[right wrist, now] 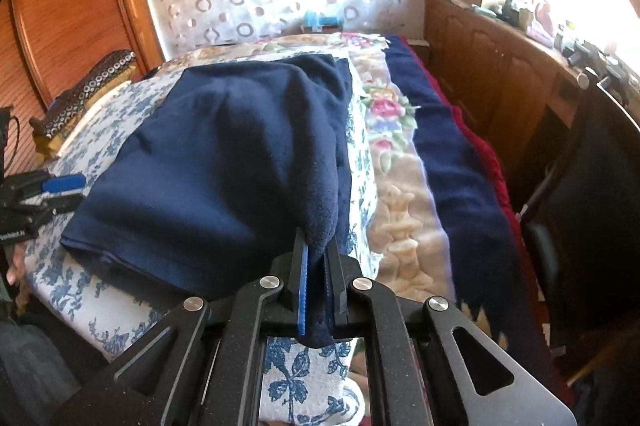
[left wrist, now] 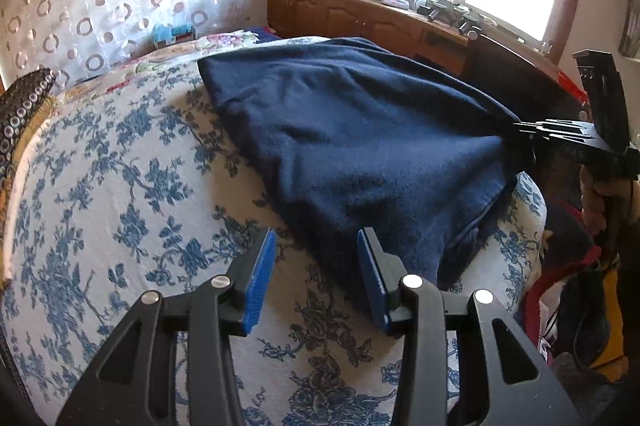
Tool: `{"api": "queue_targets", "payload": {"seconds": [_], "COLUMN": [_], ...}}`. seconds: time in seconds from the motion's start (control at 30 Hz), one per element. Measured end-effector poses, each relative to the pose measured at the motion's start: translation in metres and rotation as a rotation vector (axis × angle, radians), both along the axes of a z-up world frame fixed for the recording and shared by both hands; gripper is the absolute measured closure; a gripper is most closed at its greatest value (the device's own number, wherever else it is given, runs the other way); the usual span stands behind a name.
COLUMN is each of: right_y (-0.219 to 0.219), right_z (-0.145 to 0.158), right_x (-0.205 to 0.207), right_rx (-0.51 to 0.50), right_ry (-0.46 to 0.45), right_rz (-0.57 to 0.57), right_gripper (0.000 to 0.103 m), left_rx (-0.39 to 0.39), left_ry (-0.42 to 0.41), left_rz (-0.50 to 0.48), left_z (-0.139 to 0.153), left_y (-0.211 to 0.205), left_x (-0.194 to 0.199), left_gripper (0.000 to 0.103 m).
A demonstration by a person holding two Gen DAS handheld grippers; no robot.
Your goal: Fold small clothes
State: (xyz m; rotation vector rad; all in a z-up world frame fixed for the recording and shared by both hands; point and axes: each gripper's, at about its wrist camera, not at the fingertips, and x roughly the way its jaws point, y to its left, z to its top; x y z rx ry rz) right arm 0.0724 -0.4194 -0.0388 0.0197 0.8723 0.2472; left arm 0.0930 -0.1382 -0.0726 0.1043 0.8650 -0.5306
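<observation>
A navy blue fleece garment (left wrist: 360, 137) lies spread on a bed with a blue-flowered white cover (left wrist: 120, 185). My left gripper (left wrist: 316, 238) stands open just above the cover, at the garment's near edge, with nothing pinched between its blue pads. In the right wrist view my right gripper (right wrist: 316, 238) is shut on a bunched fold of the garment (right wrist: 224, 153) at its near right corner, and the cloth hangs down between the pads. The right gripper (left wrist: 520, 129) also shows at the far right of the left wrist view, with the cloth pulled taut toward it.
A wooden cabinet (left wrist: 360, 13) cluttered with small items runs under a bright window. A dark ring-patterned cushion (left wrist: 24, 101) sits at the bed's left. A floral blanket (right wrist: 400, 185) and a navy blanket (right wrist: 460, 165) lie to the right of the garment. A wooden wardrobe (right wrist: 72, 5) stands behind.
</observation>
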Motion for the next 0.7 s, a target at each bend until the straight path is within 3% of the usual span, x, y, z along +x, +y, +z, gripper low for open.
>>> {"api": "queue_targets", "payload": {"seconds": [0.27,0.37,0.47,0.5,0.53,0.7], "right_y": [0.001,0.001,-0.001,-0.001,-0.002,0.01], "right_z": [-0.002,-0.001,0.007,0.009,0.013,0.024], "right_x": [-0.005,-0.006,-0.01,-0.011,-0.013,-0.019], "right_rx": [-0.012,-0.031,-0.03,-0.026,-0.021,-0.005], "right_ry": [-0.015,-0.023,-0.047,-0.058,-0.074,-0.112], "right_rz": [-0.009,-0.024,-0.043,-0.046,-0.047,-0.009], "right_gripper": [0.098,0.09,0.066,0.053,0.048,0.047], "left_rx": [-0.027,-0.029,-0.03,-0.028,-0.025,-0.03], "left_ry": [0.002,-0.008,-0.005,0.0,0.007,0.043], "left_rz": [0.009,0.001,-0.008,-0.011,-0.013,-0.02], "left_z": [0.004,0.007,0.005,0.003,0.002,-0.007], "left_y": [0.004,0.002,0.0,0.0,-0.002,-0.005], "left_x": [-0.007,-0.011,-0.011,-0.011,-0.01,-0.009], "left_gripper": [0.062,0.062,0.062,0.062,0.062,0.062]}}
